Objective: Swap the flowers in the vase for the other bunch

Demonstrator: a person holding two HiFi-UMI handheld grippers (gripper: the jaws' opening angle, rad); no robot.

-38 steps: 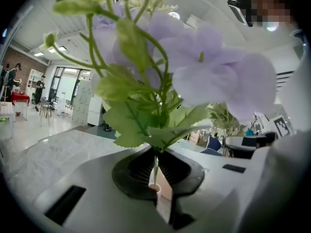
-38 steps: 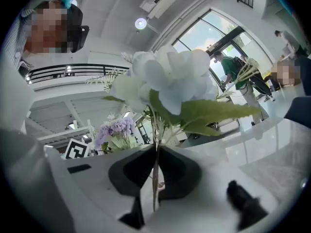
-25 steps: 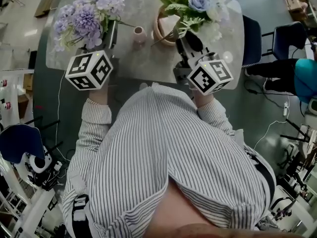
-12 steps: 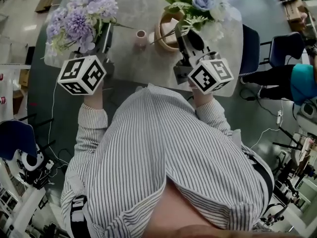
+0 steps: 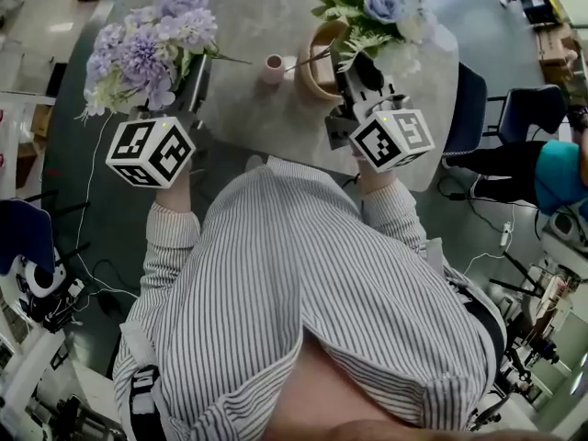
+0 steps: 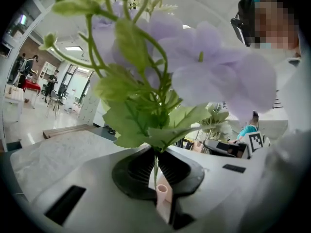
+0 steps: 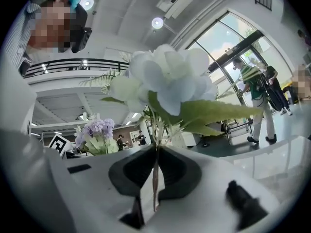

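My left hand-held gripper (image 6: 155, 169) pinches the stem of the purple bunch (image 5: 147, 49), whose blooms rise from its jaws at the left side of the desk (image 5: 257, 7). My right hand-held gripper (image 7: 155, 171) pinches the stem of the white-and-blue bunch (image 5: 377, 12) at the right. The pink vase (image 5: 273, 67) stands on the desk between them, touching neither.
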